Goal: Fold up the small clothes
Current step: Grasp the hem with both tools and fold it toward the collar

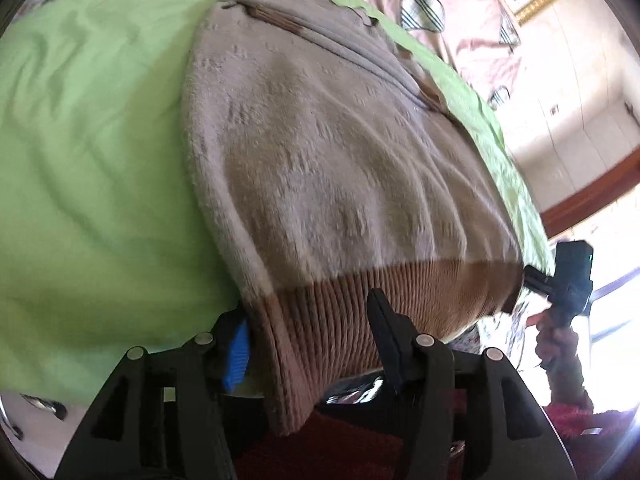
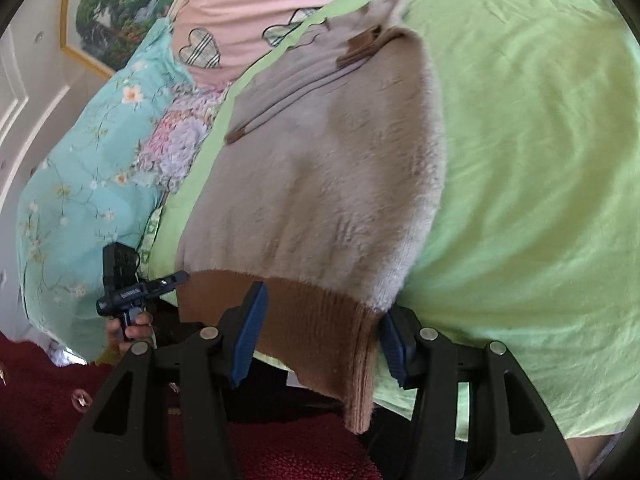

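A small fuzzy beige sweater [image 1: 320, 152] with a brown ribbed hem [image 1: 360, 304] lies on a green sheet [image 1: 88, 140]. It also shows in the right wrist view [image 2: 332, 184], with its hem [image 2: 320, 328] hanging over the bed edge. My left gripper [image 1: 308, 328] is open, its fingers on either side of the hem's left corner. My right gripper [image 2: 324, 332] is open, its fingers on either side of the hem's right corner. Each gripper shows in the other's view: the right one [image 1: 560, 284] and the left one [image 2: 132, 292].
A pink quilt with plaid hearts [image 1: 448, 12] lies beyond the sheet. A turquoise floral pillow [image 2: 88, 184] sits left of the sweater in the right wrist view. A dark red carpet [image 2: 40, 392] is below the bed edge. A framed picture [image 2: 108, 12] hangs on the wall.
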`<action>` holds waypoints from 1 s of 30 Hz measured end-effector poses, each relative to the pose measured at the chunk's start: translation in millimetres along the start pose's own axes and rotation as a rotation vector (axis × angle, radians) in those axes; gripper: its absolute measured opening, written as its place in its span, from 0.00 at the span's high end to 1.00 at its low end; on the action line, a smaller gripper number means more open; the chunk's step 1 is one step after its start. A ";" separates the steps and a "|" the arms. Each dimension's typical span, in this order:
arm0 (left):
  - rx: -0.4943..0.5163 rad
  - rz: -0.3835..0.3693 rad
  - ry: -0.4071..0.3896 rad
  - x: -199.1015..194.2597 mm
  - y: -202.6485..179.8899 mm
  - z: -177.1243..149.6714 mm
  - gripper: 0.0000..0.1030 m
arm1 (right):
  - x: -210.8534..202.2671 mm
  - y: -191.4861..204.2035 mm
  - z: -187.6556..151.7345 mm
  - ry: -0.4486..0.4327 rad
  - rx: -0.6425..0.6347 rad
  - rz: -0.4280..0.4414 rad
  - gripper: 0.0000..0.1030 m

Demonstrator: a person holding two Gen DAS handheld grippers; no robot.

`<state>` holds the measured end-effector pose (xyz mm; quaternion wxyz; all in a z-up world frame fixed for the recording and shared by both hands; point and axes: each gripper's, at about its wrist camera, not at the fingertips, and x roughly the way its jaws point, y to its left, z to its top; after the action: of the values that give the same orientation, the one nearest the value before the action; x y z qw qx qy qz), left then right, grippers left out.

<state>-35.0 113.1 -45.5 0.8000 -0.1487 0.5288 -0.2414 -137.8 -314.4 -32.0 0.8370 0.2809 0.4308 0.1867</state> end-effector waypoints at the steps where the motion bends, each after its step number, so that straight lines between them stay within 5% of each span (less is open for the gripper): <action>1: 0.026 0.017 -0.007 2.3 -2.5 -1.1 0.54 | -1.7 -2.8 -0.9 -0.001 0.005 0.014 0.50; 2: 0.039 0.034 -0.013 4.1 -5.1 -1.0 0.58 | -1.8 -6.8 -1.8 -0.003 0.011 0.018 0.58; 4: 0.065 0.060 -0.027 4.0 -8.2 1.1 0.90 | 3.5 -11.7 -0.8 0.004 0.030 0.005 0.78; 5: 0.058 0.040 -0.026 1.9 -6.4 1.1 0.90 | 4.5 -12.6 -0.5 0.006 0.037 0.007 0.89; 17: 0.066 -0.053 -0.255 -58.7 -23.8 35.2 0.93 | -24.6 15.7 32.3 -0.155 -0.013 0.160 0.91; 24: 0.077 -0.079 -0.440 -72.6 -42.2 109.2 0.93 | -15.8 21.5 111.7 -0.283 -0.037 0.208 0.91; 30: 0.073 -0.051 -0.481 -50.7 -40.4 195.6 0.93 | 5.8 19.2 198.5 -0.363 -0.041 0.195 0.91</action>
<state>118.8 103.3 91.3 0.9013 -0.1863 0.3102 -0.2381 28.1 -357.8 70.0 0.8845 0.3331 0.2396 0.2220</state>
